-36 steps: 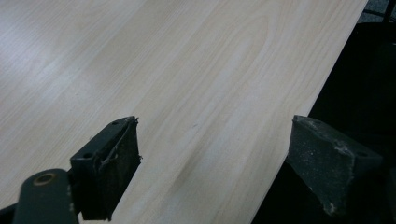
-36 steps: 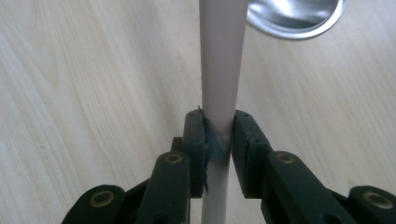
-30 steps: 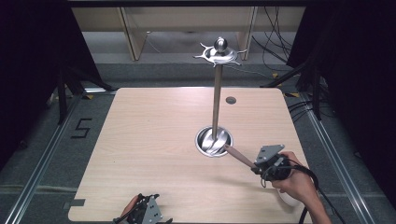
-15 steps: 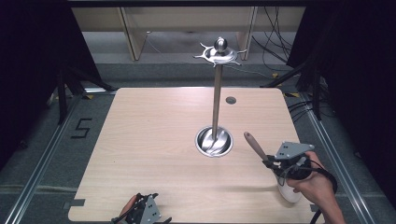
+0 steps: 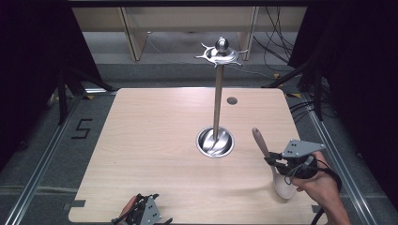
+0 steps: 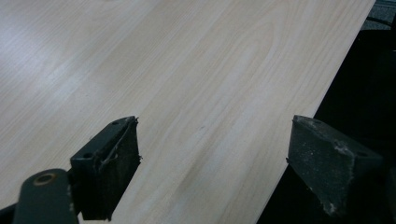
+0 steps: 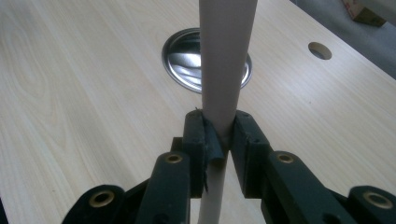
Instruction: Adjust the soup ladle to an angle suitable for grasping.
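Right tongs (image 5: 276, 161) clench a spoon (image 5: 274, 165) beside the steel stand (image 5: 216, 140) (left tongs (image 6: 212, 163) released).

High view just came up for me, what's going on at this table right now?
A person's right gripper is shut on a spoon, handle pointing up, its bowl low over the table right of the metal stand. The left gripper sits open and empty at the table's near edge.

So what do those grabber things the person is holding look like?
Each gripper has two black jaws with rough dark pads and brass-coloured rivets at the joints. The right gripper has a grey three-cornered plate on top and a black cable trailing off. The left gripper has a grey plate too.
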A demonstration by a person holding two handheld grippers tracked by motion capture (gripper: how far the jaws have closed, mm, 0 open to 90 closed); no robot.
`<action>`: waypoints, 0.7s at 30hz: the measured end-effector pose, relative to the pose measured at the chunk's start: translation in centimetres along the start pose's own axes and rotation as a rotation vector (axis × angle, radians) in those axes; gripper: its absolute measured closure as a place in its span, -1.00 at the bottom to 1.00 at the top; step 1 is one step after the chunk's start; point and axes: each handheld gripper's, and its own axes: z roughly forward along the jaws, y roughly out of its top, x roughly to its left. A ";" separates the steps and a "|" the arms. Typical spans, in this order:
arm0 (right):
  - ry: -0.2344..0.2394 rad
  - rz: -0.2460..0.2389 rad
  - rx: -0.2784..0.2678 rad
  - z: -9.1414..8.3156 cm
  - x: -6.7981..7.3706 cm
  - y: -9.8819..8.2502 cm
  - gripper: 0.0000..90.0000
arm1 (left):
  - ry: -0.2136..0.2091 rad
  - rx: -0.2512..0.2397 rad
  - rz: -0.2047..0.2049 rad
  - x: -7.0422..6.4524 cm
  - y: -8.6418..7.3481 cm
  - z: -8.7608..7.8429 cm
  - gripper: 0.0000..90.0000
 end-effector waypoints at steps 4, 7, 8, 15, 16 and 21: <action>-0.008 0.022 -0.040 -0.4 -0.4 -0.1 0.72 | -0.003 0.003 -0.002 0.0 0.0 0.1 -0.64; -0.013 0.045 -0.073 -0.8 -0.5 -0.1 0.72 | -0.004 -0.004 0.000 0.1 0.0 -0.1 -0.64; 0.003 0.051 -0.078 -0.8 -0.6 -0.1 0.72 | 0.000 -0.008 -0.009 0.1 0.0 -0.1 -0.64; 0.031 0.070 -0.167 -1.0 -0.7 0.6 0.72 | -0.001 -0.001 -0.009 0.0 0.0 0.1 -0.64; 0.036 0.060 -0.180 -1.0 -0.7 0.8 0.72 | -0.009 -0.005 -0.015 -0.1 0.0 0.1 -0.64; 0.056 0.075 -0.213 -0.8 -0.7 1.6 0.72 | -0.003 0.004 -0.002 0.0 0.0 0.2 -0.64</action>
